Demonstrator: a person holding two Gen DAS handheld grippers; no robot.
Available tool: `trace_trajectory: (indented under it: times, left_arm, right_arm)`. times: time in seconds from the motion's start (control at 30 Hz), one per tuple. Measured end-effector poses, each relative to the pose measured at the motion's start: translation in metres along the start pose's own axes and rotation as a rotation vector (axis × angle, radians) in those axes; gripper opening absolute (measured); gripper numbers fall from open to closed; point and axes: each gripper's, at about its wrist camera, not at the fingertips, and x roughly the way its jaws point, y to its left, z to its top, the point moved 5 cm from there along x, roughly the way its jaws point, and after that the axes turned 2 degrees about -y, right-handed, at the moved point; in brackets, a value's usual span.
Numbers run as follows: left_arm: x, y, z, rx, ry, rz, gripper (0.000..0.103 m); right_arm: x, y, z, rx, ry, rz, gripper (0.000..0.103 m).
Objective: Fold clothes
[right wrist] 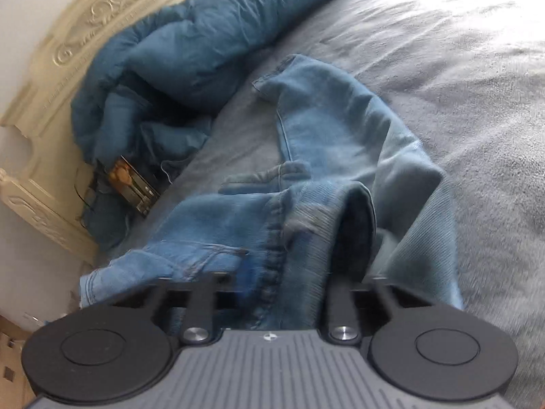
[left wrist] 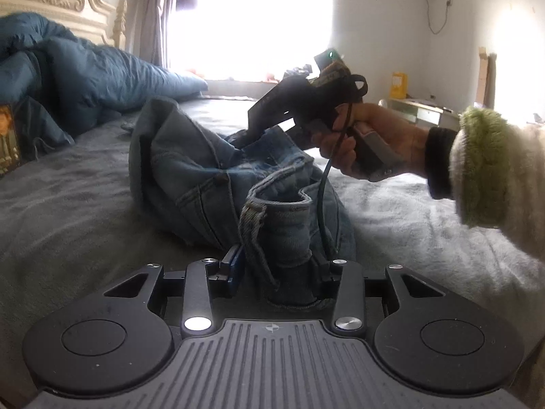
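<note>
Left tongs (left wrist: pixel 276 269) sit closest to my left lens, closed partway on a bunched fold of denim; fabric fills the gap between the two fingers, so I log it as gripped. Frayed hem and a seam run right through the grip.

Jeans (left wrist: pixel 211 177), light blue, are heaped on the bed (left wrist: pixel 68 204), partly lifted off the grey cover, roughly mid-mattress. One trouser leg trails toward the headboard (right wrist: pixel 51 68) end in the right wrist view; its hem lies just beside the blue duvet (right wrist: pixel 190 34).

Right tongs (right wrist: pixel 272 283) also have denim between the fingers. I see a thick fold with a stitched seam passing through the gap, the jaws pressed to either side of it. View is slightly blurred, but the cloth is clearly held.

From the left wrist view, the right tongs appear as a black tool raised above the heap, tip down into the denim. A hand (left wrist: pixel 371 143) grips its handle; the sleeve (left wrist: pixel 483 167) is fluffy, cream with a green cuff over a dark inner cuff. A thin black cable (left wrist: pixel 323 187) hangs from the tool down across the jeans.

Duvet is bunched against the carved cream headboard. A small box with a printed picture (right wrist: pixel 133 187) is tucked under the duvet near the headboard. Bright window (left wrist: pixel 252 20) beyond the far edge of the bed.
</note>
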Motion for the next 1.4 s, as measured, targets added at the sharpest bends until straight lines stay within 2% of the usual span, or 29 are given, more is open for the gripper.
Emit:
trace_trajectory:
  times: [0.03,0.07,0.17,0.27,0.4,0.6,0.7,0.77,0.83,0.97,1.03,1.17,1.23,1.33,1.4]
  left_arm:
    - [-0.001,-0.001,0.000,0.005,-0.011,0.008,0.037]
    - [-0.003,-0.002,0.001,0.002,-0.018,0.009,0.035]
    - [-0.008,-0.005,0.005,-0.008,-0.036,0.010,0.032]
    - [-0.017,-0.018,0.029,0.003,-0.099,-0.015,0.028]
    - [-0.028,-0.035,0.060,0.018,-0.184,-0.048,0.027]
    - [-0.047,-0.060,0.108,0.040,-0.311,-0.099,0.023]
    - [-0.062,-0.083,0.133,0.056,-0.392,-0.176,0.023]
    - [-0.069,-0.097,0.141,0.070,-0.428,-0.236,0.024]
    - [-0.075,-0.112,0.144,0.083,-0.451,-0.298,0.025]
    - [-0.061,-0.134,0.124,0.090,-0.395,-0.347,0.029]
    - [-0.057,-0.136,0.113,0.091,-0.381,-0.345,0.033]
    - [-0.049,-0.139,0.092,0.093,-0.355,-0.340,0.054]
    - [-0.048,-0.142,0.085,0.108,-0.351,-0.336,0.060]
    - [-0.052,-0.148,0.082,0.152,-0.361,-0.308,0.061]
    - [-0.052,-0.148,0.083,0.142,-0.368,-0.298,0.061]
  right_arm:
    - [-0.008,0.009,0.000,-0.030,-0.034,-0.025,0.010]
    - [-0.018,0.018,0.002,-0.045,-0.071,-0.034,0.008]
    - [-0.061,0.045,0.012,-0.060,-0.194,-0.017,0.008]
    - [-0.117,0.077,0.023,-0.106,-0.318,0.021,0.008]
    - [-0.209,0.112,0.030,-0.178,-0.473,0.008,0.007]
    - [-0.380,0.169,0.023,-0.328,-0.752,-0.021,0.007]
    - [-0.451,0.202,0.015,-0.413,-0.843,-0.042,0.006]
    - [-0.481,0.221,0.005,-0.470,-0.882,-0.069,0.006]
    - [-0.495,0.235,-0.007,-0.524,-0.905,-0.112,0.006]
    - [-0.483,0.231,-0.022,-0.515,-0.866,-0.211,0.006]
    - [-0.471,0.225,-0.026,-0.498,-0.830,-0.255,0.006]
    - [-0.433,0.215,-0.026,-0.459,-0.726,-0.295,0.006]
    - [-0.422,0.214,-0.027,-0.449,-0.700,-0.301,0.006]
    - [-0.412,0.224,-0.029,-0.447,-0.681,-0.292,0.006]
    - [-0.418,0.230,-0.034,-0.441,-0.682,-0.282,0.006]
